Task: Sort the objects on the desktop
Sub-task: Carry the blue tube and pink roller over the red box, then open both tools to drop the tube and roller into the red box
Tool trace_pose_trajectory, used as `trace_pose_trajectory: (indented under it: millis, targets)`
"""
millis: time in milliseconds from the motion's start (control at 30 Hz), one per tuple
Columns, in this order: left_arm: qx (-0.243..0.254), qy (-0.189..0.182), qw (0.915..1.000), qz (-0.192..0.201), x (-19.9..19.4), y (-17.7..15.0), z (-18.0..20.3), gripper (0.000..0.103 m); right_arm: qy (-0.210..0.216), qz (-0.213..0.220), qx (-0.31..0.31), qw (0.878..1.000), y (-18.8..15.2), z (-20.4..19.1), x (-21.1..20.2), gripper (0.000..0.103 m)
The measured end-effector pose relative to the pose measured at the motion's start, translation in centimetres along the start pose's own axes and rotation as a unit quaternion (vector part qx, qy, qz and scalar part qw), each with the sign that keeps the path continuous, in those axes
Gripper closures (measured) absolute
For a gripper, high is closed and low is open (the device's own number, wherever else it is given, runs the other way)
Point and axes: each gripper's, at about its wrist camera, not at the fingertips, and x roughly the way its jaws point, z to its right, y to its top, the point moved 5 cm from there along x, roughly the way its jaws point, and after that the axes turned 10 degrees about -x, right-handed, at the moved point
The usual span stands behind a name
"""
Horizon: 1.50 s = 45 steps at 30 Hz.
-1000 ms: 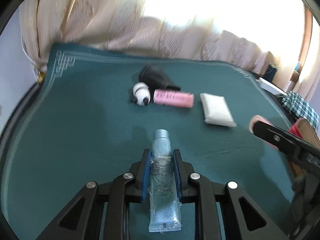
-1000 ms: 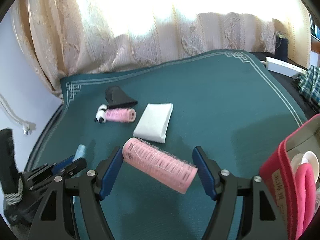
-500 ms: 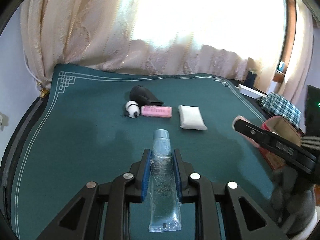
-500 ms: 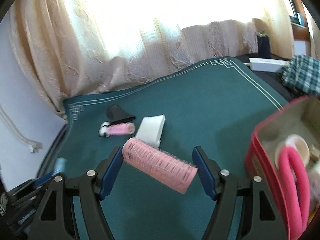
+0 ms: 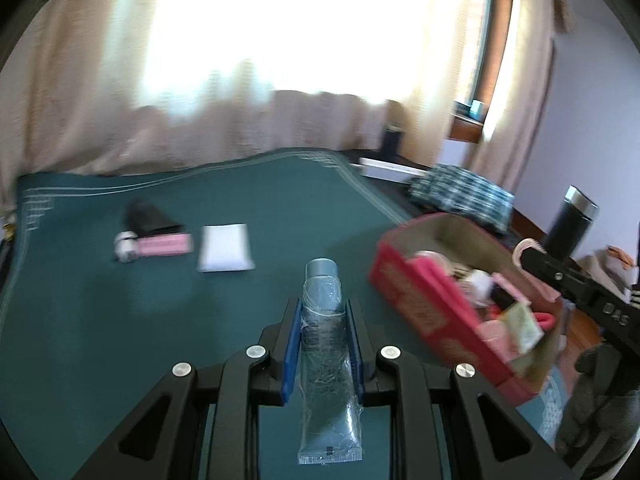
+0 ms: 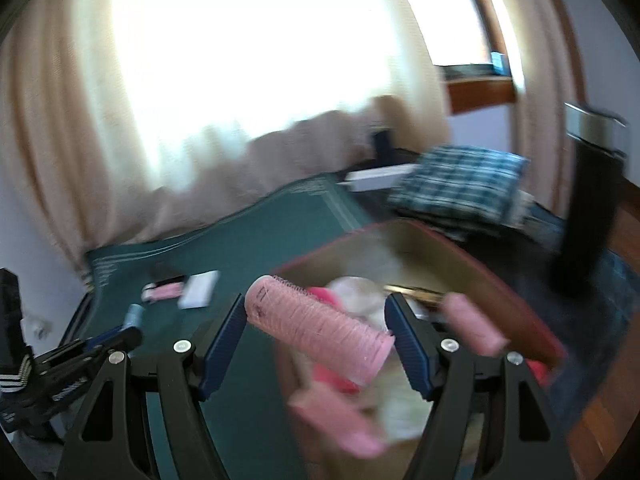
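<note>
My left gripper (image 5: 322, 322) is shut on a pale blue tube (image 5: 325, 344), cap pointing forward, held above the green mat (image 5: 280, 200). To its right stands a red box (image 5: 424, 308) full of small items. My right gripper (image 6: 318, 322) is shut on a pink hair roller (image 6: 320, 330), clamped end to end, hanging over the near edge of the red box (image 6: 500, 292). On the mat farther back lie a second pink roller (image 5: 164, 245), a small panda figure (image 5: 125, 245), a black pouch (image 5: 146, 218) and a white pack (image 5: 225, 247).
A plaid cloth (image 5: 460, 196) and a white strip (image 5: 384, 166) lie past the mat's right edge. A black flask (image 5: 570, 222) stands right of the box. Curtains (image 5: 200, 80) hang behind the table. The right gripper's arm (image 5: 580, 292) shows at the right edge.
Both grippers have swung right and risen with tube and roller still gripped. The red box has come into the left view, and the right gripper now hangs over it.
</note>
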Motion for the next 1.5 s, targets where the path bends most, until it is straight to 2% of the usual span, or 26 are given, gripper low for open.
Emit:
trace_pose_trajectory:
  millis: [33,167,500,800,1000,1033,1067,1100,1133,1500]
  targets:
    - [0.005,-0.009,0.9999,-0.004,0.3,-0.1,1.0,0.081,-0.020,-0.004,0.018,1.000,-0.6,2.4,-0.4,0.028]
    - [0.029,-0.038,0.9987,-0.019,1.4,-0.4,4.9,0.081,-0.033,-0.010,0.033,0.999,-1.1,4.7,-0.9,0.028]
    - [0.074,-0.094,0.9922,-0.037,3.4,-0.4,12.6,0.080,-0.055,-0.012,0.048,0.997,-1.5,7.8,-2.1,0.028]
    - [0.092,-0.115,0.9881,-0.044,4.5,-0.2,15.2,0.080,-0.065,-0.015,0.057,0.996,-1.7,8.5,-1.9,0.028]
    - [0.072,-0.123,0.9890,-0.040,4.9,0.5,15.1,0.080,-0.070,-0.014,0.053,0.996,-1.7,8.3,-2.0,0.028]
    - [0.064,-0.126,0.9891,-0.041,5.0,0.6,14.9,0.077,-0.069,-0.014,0.053,0.996,-1.7,8.2,-1.9,0.027]
    - [0.058,-0.127,0.9892,-0.044,5.1,0.8,14.7,0.058,-0.068,-0.015,0.053,0.996,-1.7,8.2,-1.9,0.025]
    - [0.048,-0.128,0.9896,-0.045,5.2,0.9,14.3,0.034,-0.068,-0.015,0.054,0.996,-1.7,8.2,-1.9,0.024]
    - [0.043,-0.127,0.9901,-0.040,5.1,1.0,14.0,0.030,-0.068,-0.015,0.056,0.996,-1.7,8.1,-1.9,0.024]
    - [0.025,-0.101,0.9942,-0.027,4.2,1.0,10.4,0.030,-0.064,-0.014,0.059,0.996,-1.7,7.2,-1.8,0.024]
